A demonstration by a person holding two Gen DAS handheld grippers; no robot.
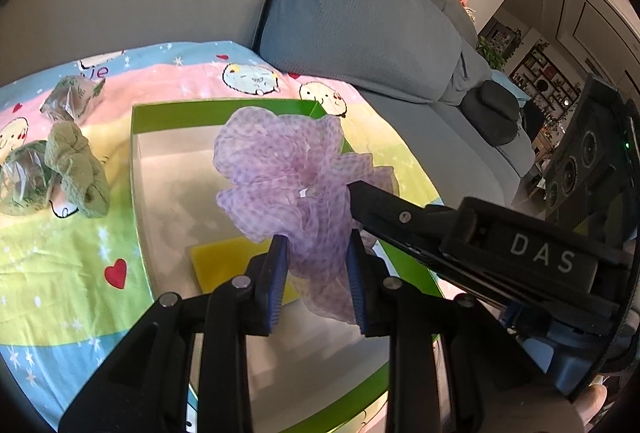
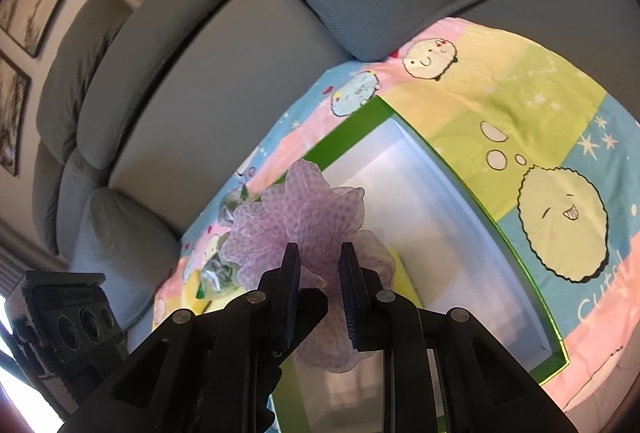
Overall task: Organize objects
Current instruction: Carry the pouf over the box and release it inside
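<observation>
Lilac dotted mesh scrunchie (image 1: 292,173), airy and floppy (best pinched at its bunched folds), hangs over the green-rimmed open box (image 1: 138,161), pinched by both left tool (image 1: 318,281) and right tool (image 2: 320,293).

Left claw (image 1: 318,273): points forward and downward, blue pads closed on bunched lilac mesh scrunchie (image 1: 288,169), fabric pinched between fingers, loose end hanging below pads. Right claw (image 2: 319,293): also angled down, dark pads pressed on same scrunchie from other side. In left wrist view, right claw's black finger reaches in from right, tip touching fabric. Both claws meet close together, fingers nearly crossing. Bit of person's hand (image 1: 596,399) visible, lower right edge.
</observation>
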